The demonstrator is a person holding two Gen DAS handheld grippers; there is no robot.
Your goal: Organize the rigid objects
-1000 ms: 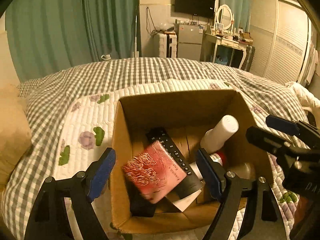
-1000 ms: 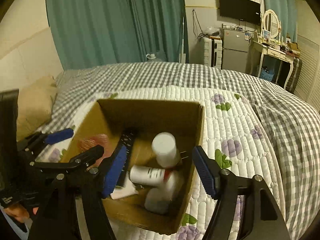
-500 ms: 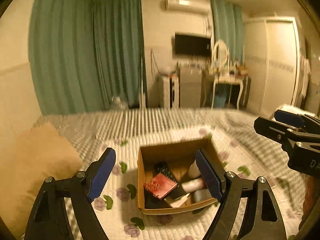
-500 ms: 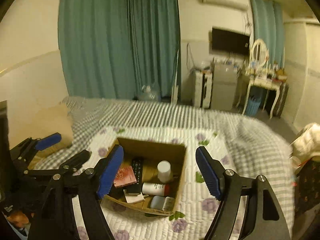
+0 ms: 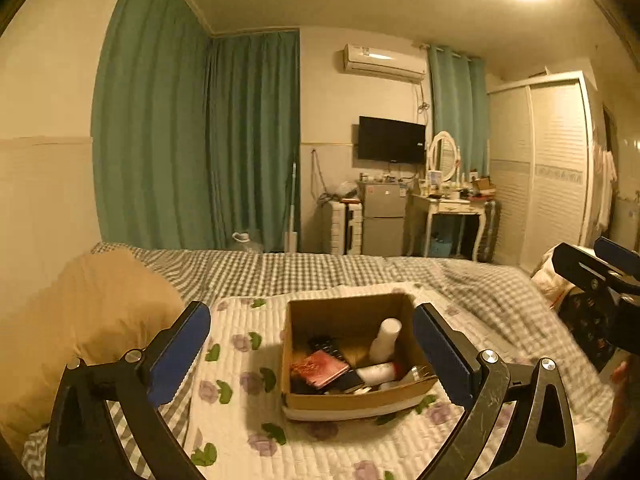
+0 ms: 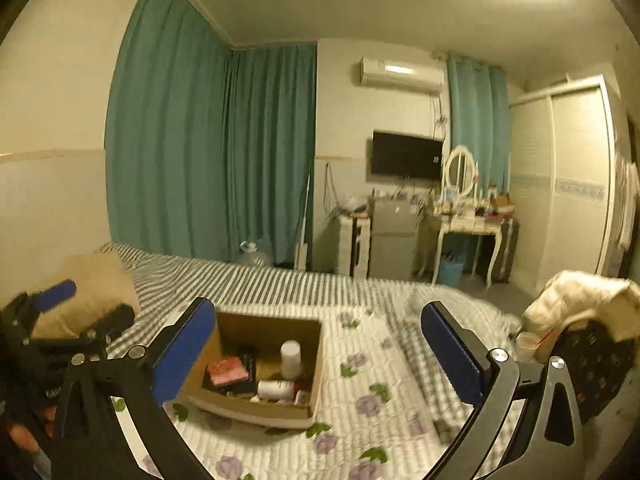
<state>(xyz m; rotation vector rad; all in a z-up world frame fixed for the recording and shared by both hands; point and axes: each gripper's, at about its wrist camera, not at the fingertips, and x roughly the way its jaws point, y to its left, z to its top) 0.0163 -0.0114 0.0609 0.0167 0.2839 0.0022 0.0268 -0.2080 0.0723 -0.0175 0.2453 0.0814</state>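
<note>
An open brown cardboard box (image 5: 360,398) is seen resting on a white quilt with purple flowers (image 5: 240,412) spread over a grey checked bed (image 5: 304,272). Inside the box, a pink-red flat case with an embossed pattern (image 5: 319,369) is laid tilted at the left, partly over a black remote control (image 5: 325,346) that lies along the floor of the box. A white bottle with a white cap (image 5: 385,339) is stood leaning against the right wall, and a second white bottle with a red band (image 5: 378,373) is laid on its side in front of it. Smaller items at the front of the box cannot be told apart.
</note>
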